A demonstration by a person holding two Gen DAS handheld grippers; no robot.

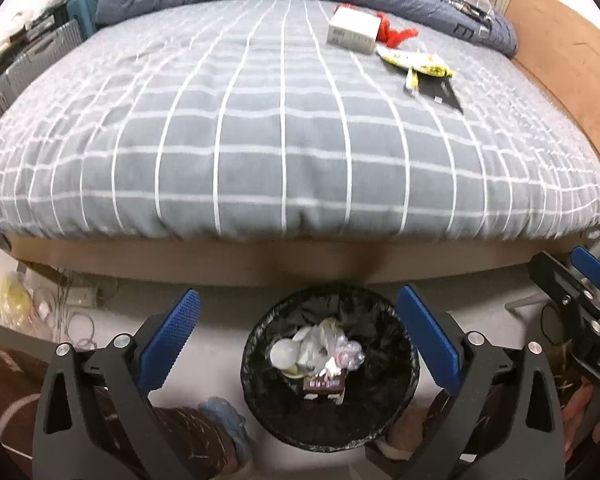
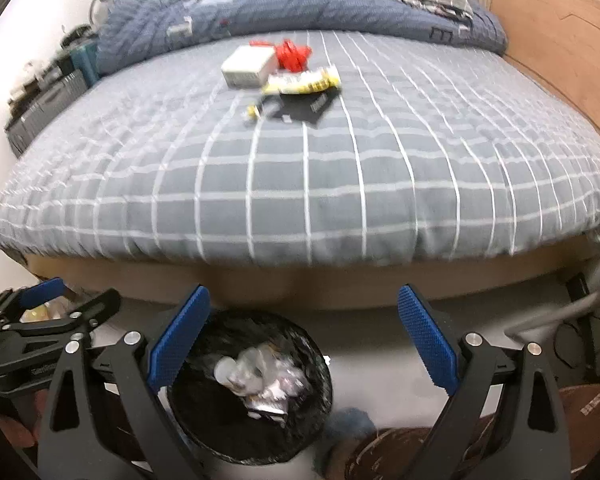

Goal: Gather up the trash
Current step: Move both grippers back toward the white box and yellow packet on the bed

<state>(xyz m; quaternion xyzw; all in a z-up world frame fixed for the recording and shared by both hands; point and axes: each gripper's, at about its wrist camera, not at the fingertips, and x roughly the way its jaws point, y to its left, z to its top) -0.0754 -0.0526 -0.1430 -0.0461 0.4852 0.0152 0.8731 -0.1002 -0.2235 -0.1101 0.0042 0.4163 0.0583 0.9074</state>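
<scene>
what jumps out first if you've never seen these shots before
A small heap of litter sits far back on the grey checked bed: a white box, a red net scrap, a yellow wrapper. Below, a black-lined trash bin on the floor, already holding rubbish, is framed by the open left gripper.

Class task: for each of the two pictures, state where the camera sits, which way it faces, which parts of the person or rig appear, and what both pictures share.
Left wrist: sits on the left tool, held above the trash bin, facing the bed; both its blue fingers and the other tool at right show.
Right wrist: sits on the right tool, facing the bed, bin lower left; its fingers and the other tool at left show.
Shared: bin, bed, white box, yellow wrapper.
</scene>
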